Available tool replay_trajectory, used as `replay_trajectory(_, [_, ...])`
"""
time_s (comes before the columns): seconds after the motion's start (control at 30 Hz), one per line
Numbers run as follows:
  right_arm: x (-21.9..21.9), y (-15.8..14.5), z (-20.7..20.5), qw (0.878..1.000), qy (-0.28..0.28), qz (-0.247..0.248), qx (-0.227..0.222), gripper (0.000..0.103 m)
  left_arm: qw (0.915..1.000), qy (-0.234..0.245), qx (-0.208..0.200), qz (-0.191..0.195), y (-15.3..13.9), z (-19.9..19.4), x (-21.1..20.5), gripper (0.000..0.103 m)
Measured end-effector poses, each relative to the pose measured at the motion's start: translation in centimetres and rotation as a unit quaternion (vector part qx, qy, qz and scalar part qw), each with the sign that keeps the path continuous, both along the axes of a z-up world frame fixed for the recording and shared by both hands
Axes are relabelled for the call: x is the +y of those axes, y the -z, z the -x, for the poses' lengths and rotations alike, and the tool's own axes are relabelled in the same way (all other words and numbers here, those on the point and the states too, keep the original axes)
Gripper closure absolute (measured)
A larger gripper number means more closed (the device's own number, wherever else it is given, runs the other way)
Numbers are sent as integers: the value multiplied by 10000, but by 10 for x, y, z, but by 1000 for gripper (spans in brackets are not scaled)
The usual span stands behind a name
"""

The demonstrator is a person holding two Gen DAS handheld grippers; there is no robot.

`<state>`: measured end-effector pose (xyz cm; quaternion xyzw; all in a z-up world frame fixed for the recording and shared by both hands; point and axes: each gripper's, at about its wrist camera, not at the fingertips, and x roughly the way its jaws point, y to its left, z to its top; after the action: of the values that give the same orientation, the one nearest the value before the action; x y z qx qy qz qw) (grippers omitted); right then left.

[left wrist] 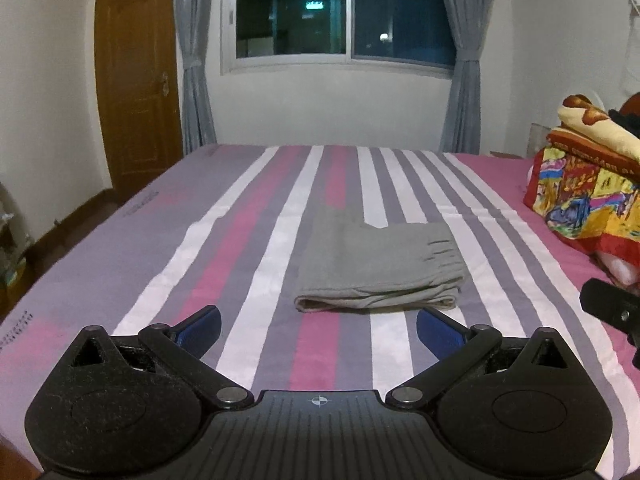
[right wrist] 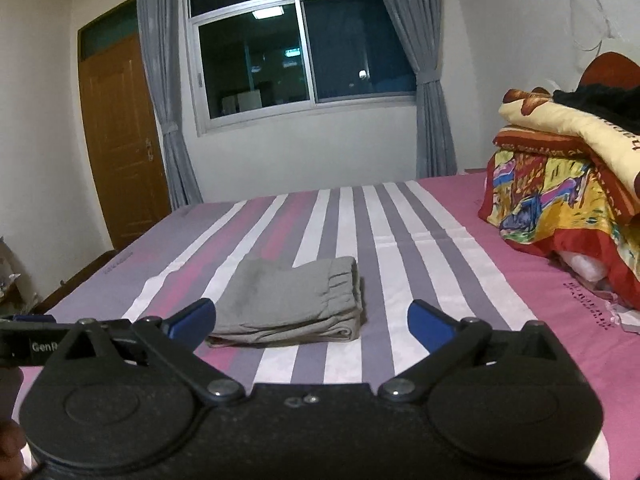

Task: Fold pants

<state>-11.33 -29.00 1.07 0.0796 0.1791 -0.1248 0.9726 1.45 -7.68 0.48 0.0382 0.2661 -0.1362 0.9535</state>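
Grey pants [left wrist: 376, 264] folded into compact stack, centre of striped bed [left wrist: 248, 248], long axis left-right. Left gripper [left wrist: 319, 325] and right gripper [right wrist: 312, 320] fingers spread, empty. Stack just ahead, slightly nearer right gripper. Fold looks complete.

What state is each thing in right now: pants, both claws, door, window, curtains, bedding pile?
Pants: folded into a compact stack, flat on the striped bed, untouched.
Left claw: open, empty, short of the pants.
Right claw: open, empty, short of the pants.
Door: shut.
Window: looks shut, dark outside.
Curtains: drawn aside, tied back.
Bedding pile: stacked at the bed's right side.
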Motion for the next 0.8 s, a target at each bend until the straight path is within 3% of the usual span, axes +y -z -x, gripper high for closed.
replay_trajectory(0.3, [-3, 3, 6, 9999, 31, -113, -7, 0, 9999, -2, 76, 91, -5, 7, 0, 0])
replay_trajectory(0.5, [-1, 6, 3, 9999, -16, -130, 16, 0, 9998, 72, -115, -176, -3, 10, -6, 0])
replay_trajectory(0.8, [0, 8, -1, 9999, -55, -133, 61, 0, 9992, 289, -201, -189, -4, 9, -7, 0])
